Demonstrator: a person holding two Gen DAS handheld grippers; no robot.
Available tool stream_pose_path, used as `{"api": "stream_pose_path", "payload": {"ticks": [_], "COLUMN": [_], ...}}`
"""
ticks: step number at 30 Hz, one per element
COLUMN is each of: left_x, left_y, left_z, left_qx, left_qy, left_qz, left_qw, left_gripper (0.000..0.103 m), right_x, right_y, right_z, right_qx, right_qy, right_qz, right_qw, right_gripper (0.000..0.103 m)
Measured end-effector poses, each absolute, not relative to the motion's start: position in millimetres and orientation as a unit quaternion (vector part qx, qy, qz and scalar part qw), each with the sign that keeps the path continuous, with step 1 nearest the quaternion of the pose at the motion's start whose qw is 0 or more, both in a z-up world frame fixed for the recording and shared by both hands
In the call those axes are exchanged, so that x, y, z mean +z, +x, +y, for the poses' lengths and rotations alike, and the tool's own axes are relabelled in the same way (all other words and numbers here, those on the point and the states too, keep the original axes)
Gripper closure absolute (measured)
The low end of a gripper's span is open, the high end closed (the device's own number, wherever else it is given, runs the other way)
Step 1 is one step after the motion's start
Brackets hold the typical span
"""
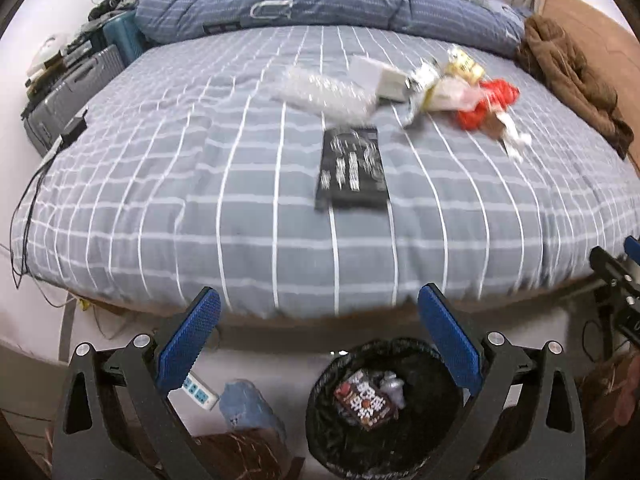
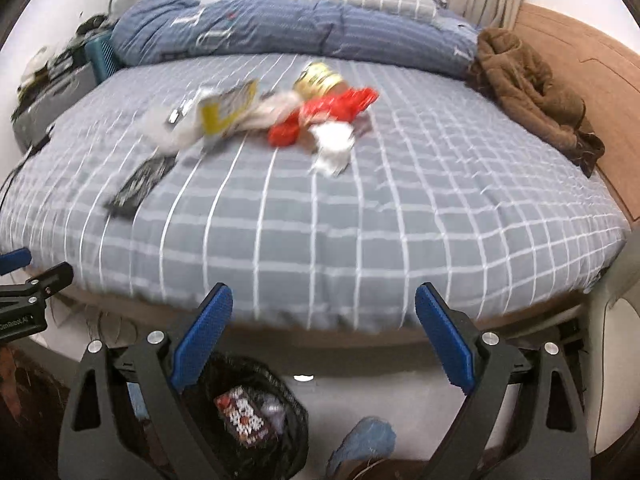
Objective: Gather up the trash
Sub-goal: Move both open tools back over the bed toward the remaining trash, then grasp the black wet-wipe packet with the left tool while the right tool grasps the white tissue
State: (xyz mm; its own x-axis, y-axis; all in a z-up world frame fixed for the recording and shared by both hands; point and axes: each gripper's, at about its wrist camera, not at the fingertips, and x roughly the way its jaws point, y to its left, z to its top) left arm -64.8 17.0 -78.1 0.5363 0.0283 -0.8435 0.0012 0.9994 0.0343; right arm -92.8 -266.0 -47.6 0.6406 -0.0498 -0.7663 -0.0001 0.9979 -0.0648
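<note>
My left hand-held gripper point(image 1: 318, 332) is spread wide with nothing between its blue pads point(image 1: 190, 342), and my right hand-held gripper point(image 2: 323, 332) stands just as wide and just as empty. Both point down toward the foot of the bed point(image 1: 240, 200), which is covered in a grey sheet with white checks.

The trash is split between two places. On the floor just in front of the bed, the black bin point(image 1: 320, 420) sits low between my left pads; inside it I see a dark red packet with white print point(image 1: 366, 402) and something pale and crumpled beside it. From the right side the same bin point(image 2: 292, 424) shows under my left pad.

The remaining trash lies on the bed, well apart from the bin. A black flat packet point(image 1: 352, 168) lies nearest the foot. Farther up there is a clear plastic wrapper point(image 1: 324, 94), a white box point(image 1: 380, 76) touching it, a yellow and white wrapper point(image 1: 464, 66), a red bag point(image 1: 486, 104) and a white crumpled paper point(image 1: 516, 140). These are blurred, so I cannot tell finer details.

A blue folded quilt point(image 1: 320, 0) lies across the head of the bed, with a brown garment point(image 1: 568, 76) at the right edge.
</note>
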Motion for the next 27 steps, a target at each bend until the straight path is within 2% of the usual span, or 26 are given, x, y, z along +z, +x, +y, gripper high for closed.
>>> {"api": "stream_pose_path", "payload": {"ticks": [15,27], "left_x": [-78.0,-104.5], "left_y": [3.1,59.4], "left_z": [15.0,8.9], "left_qx": [0.007,0.001], "left_qy": [0.007,0.019], "left_qz": [0.491,0.518], "left_qw": [0.871,0.855], "left_gripper": [0.006,0.007], "right_x": [-42.1,-81.3], "right_y": [-14.1,67.3], "right_z": [-287.5,-298.0], "right_qx": [-0.018,-0.014], "right_qy": [-0.023,-0.011], "right_qz": [0.420,0.457], "right_qw": [0.907,0.890], "right_gripper": [0.014,0.030]}}
